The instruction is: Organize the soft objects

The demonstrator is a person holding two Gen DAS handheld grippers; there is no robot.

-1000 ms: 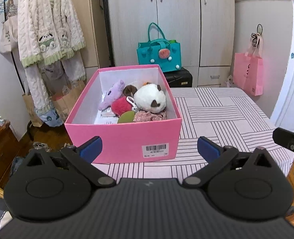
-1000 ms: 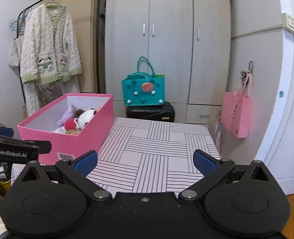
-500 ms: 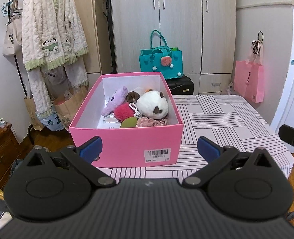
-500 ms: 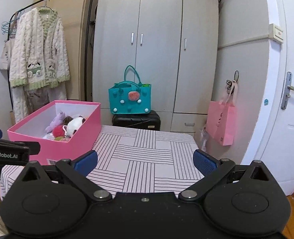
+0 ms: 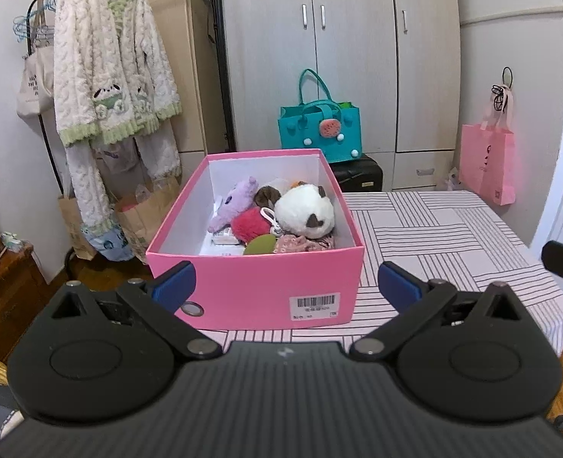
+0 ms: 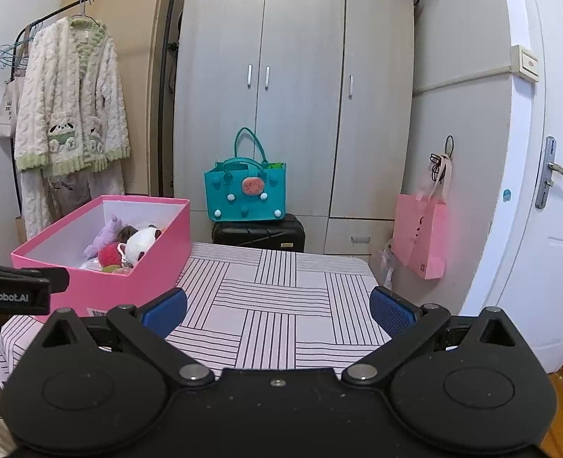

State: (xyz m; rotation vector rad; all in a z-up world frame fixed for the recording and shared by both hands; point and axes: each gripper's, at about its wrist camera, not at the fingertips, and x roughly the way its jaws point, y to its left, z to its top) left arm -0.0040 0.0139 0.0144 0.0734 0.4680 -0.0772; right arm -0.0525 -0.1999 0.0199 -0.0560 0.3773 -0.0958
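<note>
Both wrist views have drawn back and risen; our left gripper point(image 5: 285, 280) and right gripper point(image 6: 277, 307) hang wide, empty. Beyond: pink box point(image 5: 254, 286) on striped table point(image 6: 281, 297), holding plush toys point(image 5: 304, 215), apparently all gathered. We judge the step finishing; next calls only for checking strays.

"GenRobot.AI" in white letters on the black body of the left gripper point(image 6: 12, 293), seen at the edge of the right wrist view. On the near wall of the pink box point(image 5: 251, 290), a white barcode sticker point(image 5: 314, 307) — digits beneath the bars too small to read. Dark lettering on the hanging canvas tote point(image 5: 35, 84) — illegible as well.
</note>
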